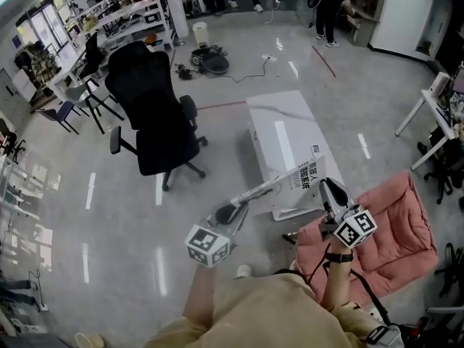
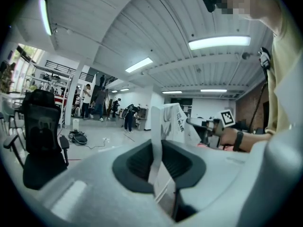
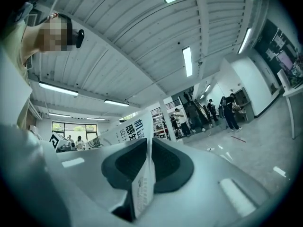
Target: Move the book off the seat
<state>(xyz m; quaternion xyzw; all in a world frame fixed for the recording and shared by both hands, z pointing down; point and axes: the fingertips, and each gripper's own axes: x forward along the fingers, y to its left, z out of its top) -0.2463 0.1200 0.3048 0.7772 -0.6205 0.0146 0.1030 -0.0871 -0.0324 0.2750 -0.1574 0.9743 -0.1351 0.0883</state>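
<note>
Left gripper (image 1: pixel 233 210) and right gripper (image 1: pixel 328 191) each pinched an edge of the book (image 1: pixel 291 181) — held aloft at frame centre, beside the pink seat (image 1: pixel 395 230), above the floor (image 1: pixel 130 216).

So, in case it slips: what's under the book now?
The book, held by the left gripper and right gripper, hangs over the white table's near edge and grey floor; the pink seat lies off to one side. The table part behind the book is covered.
</note>
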